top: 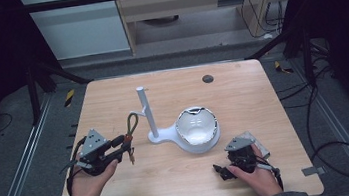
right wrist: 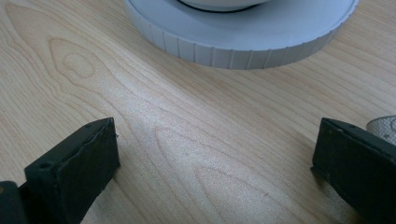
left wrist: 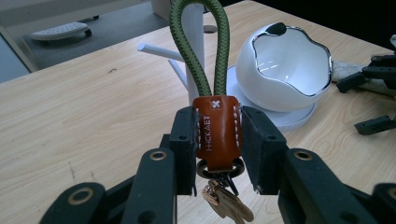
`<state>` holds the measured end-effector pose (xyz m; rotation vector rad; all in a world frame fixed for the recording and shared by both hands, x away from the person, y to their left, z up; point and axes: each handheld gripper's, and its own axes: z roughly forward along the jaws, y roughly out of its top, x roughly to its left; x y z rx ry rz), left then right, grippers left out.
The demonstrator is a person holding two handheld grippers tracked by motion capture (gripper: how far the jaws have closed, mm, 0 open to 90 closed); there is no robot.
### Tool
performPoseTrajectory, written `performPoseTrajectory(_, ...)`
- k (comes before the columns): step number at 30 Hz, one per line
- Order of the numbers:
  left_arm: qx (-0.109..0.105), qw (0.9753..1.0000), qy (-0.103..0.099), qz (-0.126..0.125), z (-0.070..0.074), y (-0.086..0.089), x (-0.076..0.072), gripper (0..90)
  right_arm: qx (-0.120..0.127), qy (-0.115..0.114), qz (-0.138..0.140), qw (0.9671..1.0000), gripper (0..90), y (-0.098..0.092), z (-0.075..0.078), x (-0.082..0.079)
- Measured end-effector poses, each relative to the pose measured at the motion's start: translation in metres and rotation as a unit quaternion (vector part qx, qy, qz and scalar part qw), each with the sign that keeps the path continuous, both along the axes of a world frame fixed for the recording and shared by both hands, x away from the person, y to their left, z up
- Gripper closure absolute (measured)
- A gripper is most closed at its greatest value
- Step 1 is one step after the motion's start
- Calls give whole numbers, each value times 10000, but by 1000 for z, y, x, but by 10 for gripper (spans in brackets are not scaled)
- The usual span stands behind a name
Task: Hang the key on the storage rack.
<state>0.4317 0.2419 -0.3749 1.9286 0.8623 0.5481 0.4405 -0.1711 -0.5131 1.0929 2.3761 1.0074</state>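
Wooden table [top: 241, 84]: carries all items.
White stand [top: 152, 126]: upright post with side pegs, round base at table centre.
White bowl [top: 196, 128]: seated on stand base, opening tilted.
Right gripper [top: 220, 169]: jaws spread wide, nothing between, low over table near base.
Left gripper [top: 127, 146]: jaws clamped on keychain [left wrist: 217, 133] at brown leather tab; green cord loop near post, keys hanging below.

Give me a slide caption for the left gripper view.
Left tool clamps a keychain by its brown leather tab, green cord loop rising toward the white stand.
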Motion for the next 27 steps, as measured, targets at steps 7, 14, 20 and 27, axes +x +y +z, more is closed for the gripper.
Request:
performPoseTrajectory(7, -65, 10000, -70, -25, 3, -2, -2, 664, 0, 0, -2, 10000, 5, 0, 0, 0)
performPoseTrajectory(14, -145, 9997, -171, -51, 8, -4, -8, 663, 19, 13, -8, 10000, 5, 0, 0, 0)
performPoseTrajectory(20, -166, 9996, -223, -105, 14, -11, -6, 663, 18, 13, -8, 10000, 5, 0, 0, 0)
performPoseTrajectory(27, -96, 9996, -224, -153, 15, -21, 0, 662, 13, 13, -13, 10000, 5, 0, 0, -1)
